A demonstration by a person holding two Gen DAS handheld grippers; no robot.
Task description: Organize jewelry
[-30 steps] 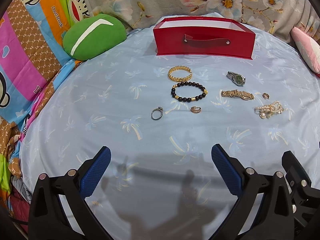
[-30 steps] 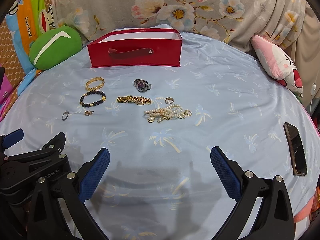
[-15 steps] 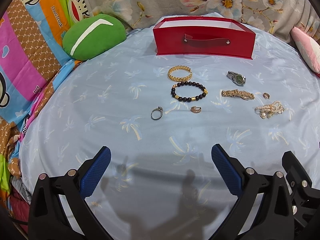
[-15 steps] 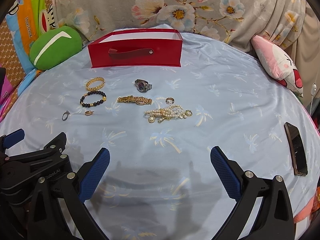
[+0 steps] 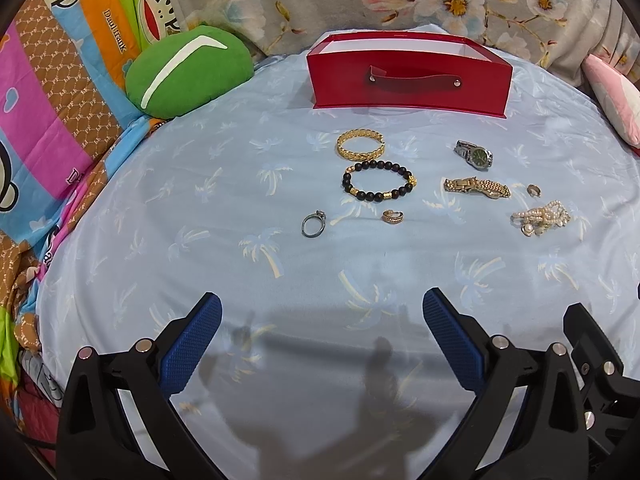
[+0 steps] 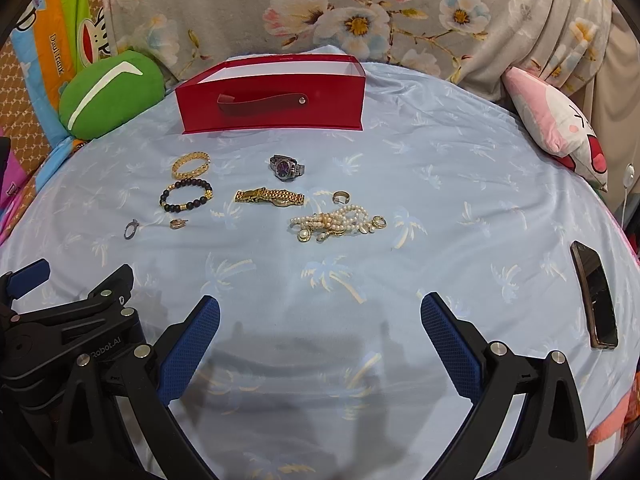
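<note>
since both claws hang wide open and empty over the bare near part of the sheet [image 5: 192,208], the left gripper [image 5: 322,320] just beside the right gripper [image 6: 320,320], the sorting looks not yet begun, and the next move calls for reaching forward and pinching one small piece off soft cloth. from left to right lie the silver ring [image 5: 313,224], gold bangle [image 5: 360,147] above the black bead bracelet [image 5: 379,181], small gold ring [image 5: 392,217], gold watch [image 6: 270,197] with its long axis running left-right below the silver watch [image 6: 286,168], and the pearl tangle [image 6: 338,222]. all sit well apart from the claws, in front of the red box [image 6: 272,100], whose long side and strap handle face the cameras.
</note>
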